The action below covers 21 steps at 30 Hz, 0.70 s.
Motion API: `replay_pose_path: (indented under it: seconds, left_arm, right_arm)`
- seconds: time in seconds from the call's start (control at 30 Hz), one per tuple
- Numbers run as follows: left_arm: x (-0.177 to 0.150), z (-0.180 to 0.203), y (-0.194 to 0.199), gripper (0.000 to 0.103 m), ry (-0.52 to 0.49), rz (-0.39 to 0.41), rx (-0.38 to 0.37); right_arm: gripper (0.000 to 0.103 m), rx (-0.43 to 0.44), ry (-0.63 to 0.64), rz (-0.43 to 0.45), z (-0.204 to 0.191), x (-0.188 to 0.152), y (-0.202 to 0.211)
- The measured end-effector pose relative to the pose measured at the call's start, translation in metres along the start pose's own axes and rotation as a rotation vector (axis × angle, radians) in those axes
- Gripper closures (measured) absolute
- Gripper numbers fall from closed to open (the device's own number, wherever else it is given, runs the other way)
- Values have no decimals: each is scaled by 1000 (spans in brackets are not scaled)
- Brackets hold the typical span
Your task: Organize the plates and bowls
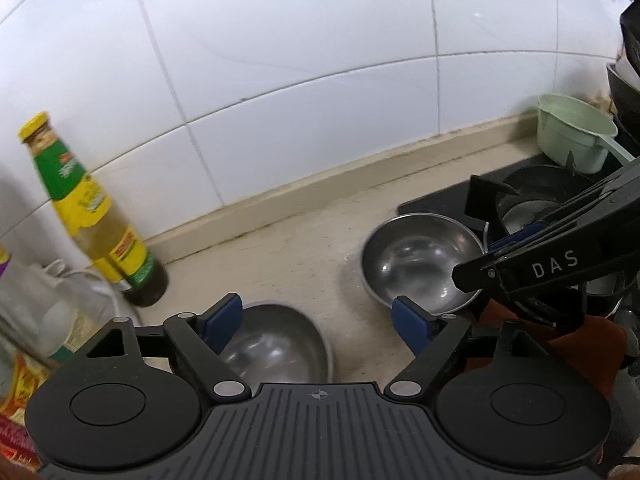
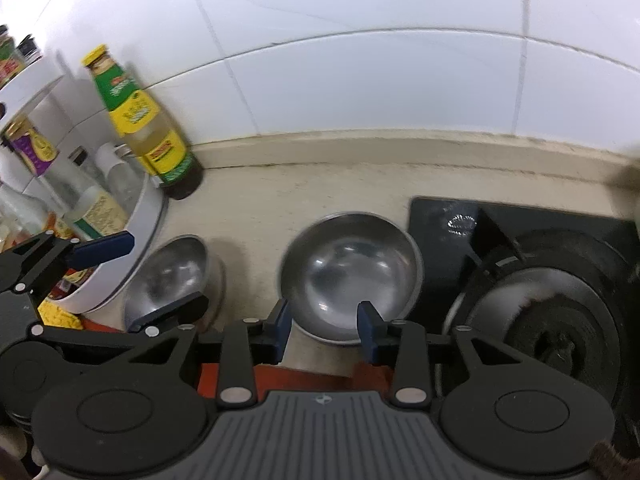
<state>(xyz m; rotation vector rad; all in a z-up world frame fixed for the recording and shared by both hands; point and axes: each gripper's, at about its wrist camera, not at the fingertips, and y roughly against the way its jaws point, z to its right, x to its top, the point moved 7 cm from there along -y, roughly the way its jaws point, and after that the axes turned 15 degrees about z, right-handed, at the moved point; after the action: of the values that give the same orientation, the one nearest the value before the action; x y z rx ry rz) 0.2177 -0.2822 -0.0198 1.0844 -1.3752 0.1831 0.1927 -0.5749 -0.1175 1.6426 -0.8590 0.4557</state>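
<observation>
**Two steel bowls, two grippers at a kitchen counter**

The right gripper [image 2: 324,330] straddles the near rim of the larger steel bowl [image 2: 352,272], one blue pad inside the bowl and one outside; the jaws stand partly apart and do not look closed on the rim, though the right wrist view cannot settle whether either pad touches the metal. That bowl sits on the beige countertop [image 2: 288,196], just beside the black gas stove [image 2: 520,248]. The left gripper [image 1: 320,326] hangs wide open and empty over the smaller steel bowl [image 1: 276,348], which lies tilted near the counter's front (its left pad sits at the bowl's edge; contact is unclear). Seen from the right wrist view, the smaller bowl leans beside a white condiment rack [image 2: 120,276] crowded with bottles. A sauce bottle [image 1: 96,216] with a yellow-and-green label stands against the white tiled wall [image 1: 320,60]. A pale green plastic ladle [image 1: 576,140] rests behind the stove.
</observation>
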Motion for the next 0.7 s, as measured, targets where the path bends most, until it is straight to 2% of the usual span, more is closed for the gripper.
replay_pose_path:
  seconds: [0.27,0.7]
  left_arm:
    - [-5,9,-37,16,13,-65,-44]
    - [-11,20,-79,20,8,-116,-95]
  right_arm:
    - [67,-48,-80,-11,33,-8,-7]
    - [67,-34,-118,-31,48,-8,-42]
